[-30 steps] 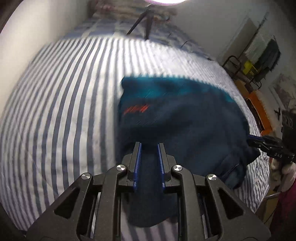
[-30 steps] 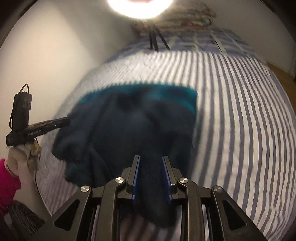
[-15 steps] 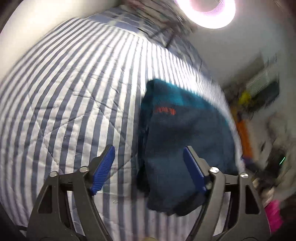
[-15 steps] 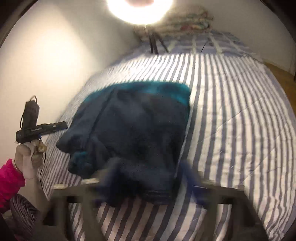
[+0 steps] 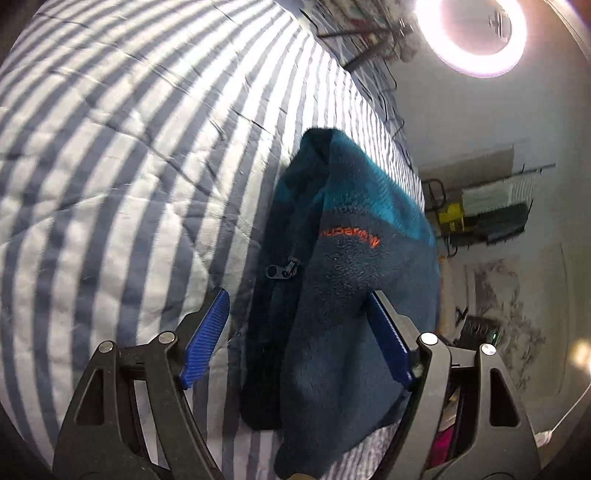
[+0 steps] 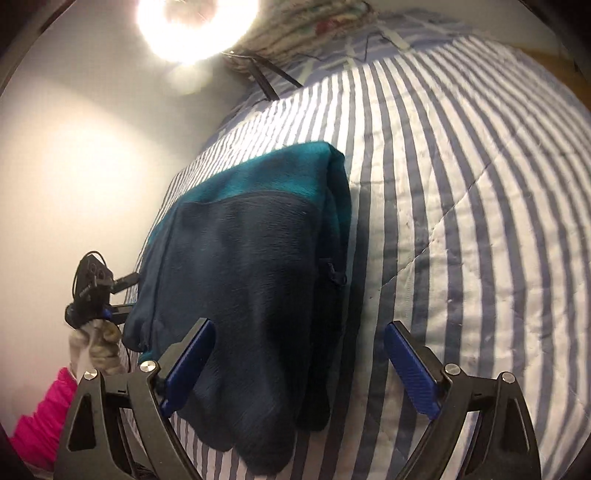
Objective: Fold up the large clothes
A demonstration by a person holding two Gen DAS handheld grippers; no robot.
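Note:
A dark navy and teal fleece jacket (image 5: 347,295) lies folded on the striped bed; orange lettering and a zipper pull (image 5: 280,271) show on it. It also shows in the right wrist view (image 6: 255,280). My left gripper (image 5: 299,332) is open, its blue pads either side of the jacket's near edge, holding nothing. My right gripper (image 6: 299,365) is open over the jacket's near end, holding nothing. The other gripper (image 6: 99,295) shows at the left of the right wrist view, beside the jacket's far edge.
The blue-and-white striped quilt (image 5: 129,166) covers the bed. A ring light (image 5: 476,33) on a tripod stands at the bed's head, near pillows (image 6: 314,26). A white wall (image 6: 74,166) runs beside the bed. Shelves and clutter (image 5: 487,206) stand beyond the bed's edge.
Both grippers were shut on the jacket's fabric a second ago. Both have opened and let it go, and the jacket has dropped onto the bed. Both views have swung sideways.

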